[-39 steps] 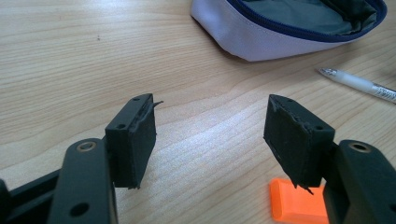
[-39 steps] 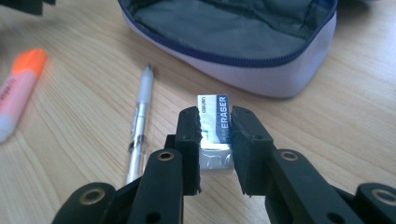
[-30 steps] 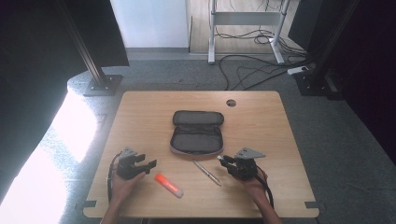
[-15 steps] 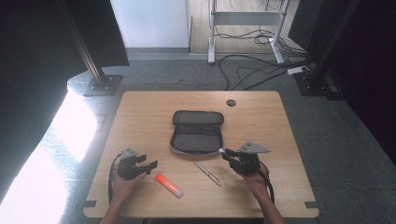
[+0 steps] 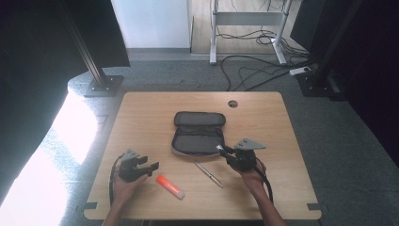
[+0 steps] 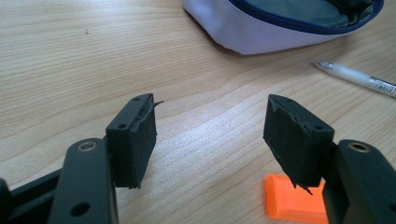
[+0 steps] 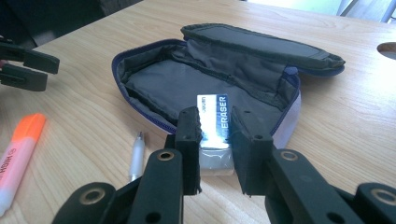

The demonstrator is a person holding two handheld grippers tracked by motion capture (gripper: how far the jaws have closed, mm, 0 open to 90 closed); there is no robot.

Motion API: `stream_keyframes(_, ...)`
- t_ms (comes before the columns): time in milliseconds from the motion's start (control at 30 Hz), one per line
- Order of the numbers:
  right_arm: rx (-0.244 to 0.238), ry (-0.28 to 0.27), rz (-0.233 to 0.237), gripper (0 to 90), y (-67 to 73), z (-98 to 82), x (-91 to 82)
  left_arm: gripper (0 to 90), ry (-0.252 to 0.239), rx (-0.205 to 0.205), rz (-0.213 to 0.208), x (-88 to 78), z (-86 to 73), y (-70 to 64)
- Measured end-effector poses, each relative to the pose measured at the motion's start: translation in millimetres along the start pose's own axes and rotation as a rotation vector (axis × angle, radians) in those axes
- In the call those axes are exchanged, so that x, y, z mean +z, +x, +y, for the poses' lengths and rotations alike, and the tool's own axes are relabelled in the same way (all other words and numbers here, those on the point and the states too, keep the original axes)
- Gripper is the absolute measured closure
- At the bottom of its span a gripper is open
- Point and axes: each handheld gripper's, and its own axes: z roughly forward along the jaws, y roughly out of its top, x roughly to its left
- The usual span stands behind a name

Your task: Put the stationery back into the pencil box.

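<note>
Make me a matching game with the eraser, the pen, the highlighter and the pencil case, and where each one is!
Things:
1. eraser
2. pen
3. highlighter
4. pencil case

Places or states:
A. lying open in the middle of the table
B. pinched between the jaws of the right tool
C. lying on the wood, nearest the open left tool
D. lying on the wood between the highlighter and the right tool

Pairs: 1-B, 2-D, 3-C, 4-A
</note>
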Motion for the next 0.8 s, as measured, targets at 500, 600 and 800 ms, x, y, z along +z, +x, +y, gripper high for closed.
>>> stream_keyframes(500, 0.033, 0.010, -0.008, 72.5, -7.8, 2.2, 14.7, 35.1, 0.009, 0.000, 0.001, 1.7, -0.7, -0.3)
stream_keyframes(600, 0.029, 0.010, -0.009, 72.5, -7.0, 4.5, 17.8, 35.1, 0.008, -0.001, 0.002, 1.5, -0.8, -0.3)
stream_keyframes(800, 0.028, 0.010, -0.019, 72.5, -8.3, 8.1, 25.2, 35.1, 0.008, 0.001, 0.003, 1.2, -0.8, -0.1)
